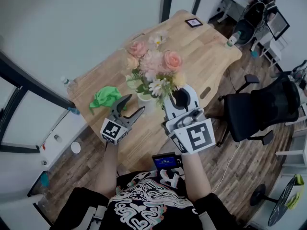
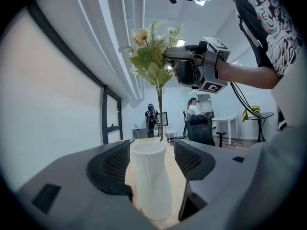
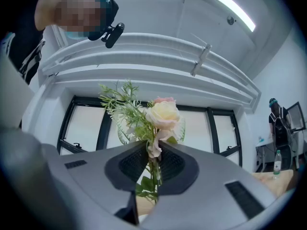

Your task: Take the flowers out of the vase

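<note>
- Table (image 1: 206, 51): pale wood, set cornerwise below you. It carries the whole job and offers bare boards beside the vase (image 2: 151, 176) where a bunch could be laid.
- Office chair (image 1: 261, 110): black, off the table's right edge, well apart from your work. It plays no part in the task.
- Flowers (image 1: 154, 65): one bunch of pink and cream roses, daisies and fern; this is the thing the task names. You hold it upright directly over the vase, probably so it draws straight up without dragging on the rim. In the left gripper view the stems (image 2: 159, 114) end at about the level of the mouth. Whether they have fully cleared it cannot be told.
- Right gripper (image 3: 153, 159): its jaws are closed on the stems just under the blooms, with leaves showing in the narrow gap. Pinching the gathered stems rather than a single head likely keeps the bunch together.
- Left gripper (image 1: 135, 103): its jaws are spread wide, one on either side of the vase. A strip of table shows between the vase and the right-hand jaw, so this reads as a guard, not a clamp. You seem to place it there so the vase cannot tip.
- Vase: white, narrow-necked and upright, standing between your left jaws.
- Green cloth (image 1: 105, 97): crumpled, left of your left gripper and near the table's edge; it lies idle.
</note>
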{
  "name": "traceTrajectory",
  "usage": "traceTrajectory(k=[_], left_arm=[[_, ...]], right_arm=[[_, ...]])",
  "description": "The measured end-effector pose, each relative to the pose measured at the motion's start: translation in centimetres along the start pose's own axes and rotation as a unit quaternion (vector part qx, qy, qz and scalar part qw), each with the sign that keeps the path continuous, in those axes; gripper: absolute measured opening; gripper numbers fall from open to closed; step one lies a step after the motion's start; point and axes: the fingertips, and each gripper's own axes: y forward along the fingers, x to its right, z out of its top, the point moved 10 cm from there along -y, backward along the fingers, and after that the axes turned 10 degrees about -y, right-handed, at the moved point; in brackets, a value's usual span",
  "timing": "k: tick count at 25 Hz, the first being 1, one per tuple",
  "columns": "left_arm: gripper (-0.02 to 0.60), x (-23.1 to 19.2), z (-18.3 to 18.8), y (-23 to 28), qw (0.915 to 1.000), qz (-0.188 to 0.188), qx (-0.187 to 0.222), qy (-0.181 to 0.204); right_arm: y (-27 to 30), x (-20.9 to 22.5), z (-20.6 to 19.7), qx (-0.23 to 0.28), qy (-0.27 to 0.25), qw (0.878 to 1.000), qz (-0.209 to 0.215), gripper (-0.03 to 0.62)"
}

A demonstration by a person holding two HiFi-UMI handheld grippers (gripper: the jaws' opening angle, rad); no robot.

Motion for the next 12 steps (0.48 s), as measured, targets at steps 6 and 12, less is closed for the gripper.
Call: traceTrajectory(k=[6, 12], left_arm=[[0.208, 0.0, 0.9, -0.5, 0.9999, 0.001, 0.014, 0.004], [0.003, 0.0, 1.0, -1.1, 0.9994, 0.01, 0.01, 0.03]], right_arm=[[-0.4, 0.3, 0.7, 0.005, -0.004, 1.0, -0.011, 0.052], [-0.9, 0.4, -0.7, -0.012, 0.005, 1.0, -0.027, 0.054]])
